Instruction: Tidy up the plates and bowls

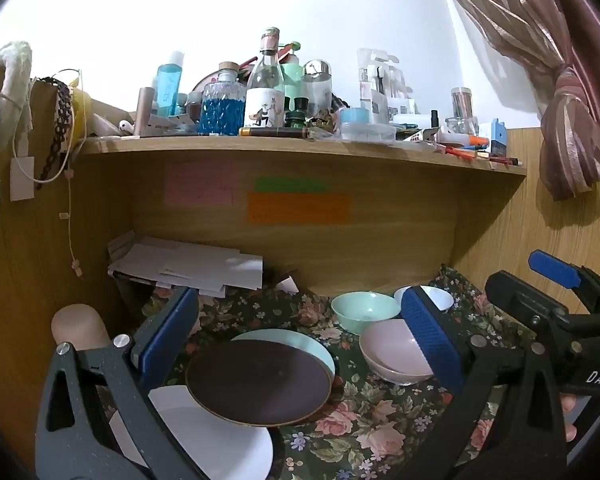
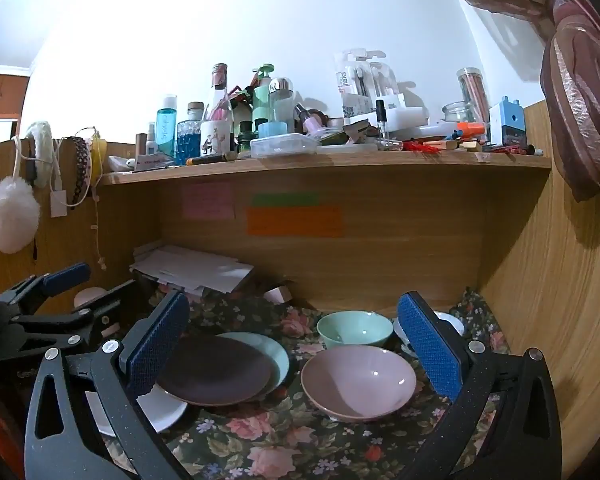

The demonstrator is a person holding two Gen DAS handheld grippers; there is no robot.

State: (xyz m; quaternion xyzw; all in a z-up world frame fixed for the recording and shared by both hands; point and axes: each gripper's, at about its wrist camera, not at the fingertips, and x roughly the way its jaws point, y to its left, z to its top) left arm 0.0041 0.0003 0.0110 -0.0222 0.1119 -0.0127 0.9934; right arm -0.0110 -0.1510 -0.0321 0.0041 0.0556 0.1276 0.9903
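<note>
A dark brown plate (image 1: 260, 382) (image 2: 216, 372) lies on top of a pale blue plate (image 1: 300, 340) (image 2: 278, 356) and overlaps a white plate (image 1: 220, 440) (image 2: 164, 408) on the floral cloth. To their right sit a pink bowl (image 1: 392, 352) (image 2: 358, 384), a mint bowl (image 1: 364, 310) (image 2: 354, 330) and a white bowl (image 1: 440, 296) (image 2: 452, 320), partly hidden by a blue pad. My left gripper (image 1: 300, 316) (image 2: 92, 286) hangs open over the plates. My right gripper (image 2: 292, 320) (image 1: 532, 284) stands open before the pink bowl. Neither holds anything.
A floral cloth (image 2: 284, 440) covers the desk inside a wooden alcove. A pile of papers (image 1: 188, 264) lies at the back left. The shelf (image 2: 340, 164) above is crowded with bottles and jars. A wooden wall (image 2: 560, 280) closes the right side, and a pale cylinder (image 1: 80, 328) stands at left.
</note>
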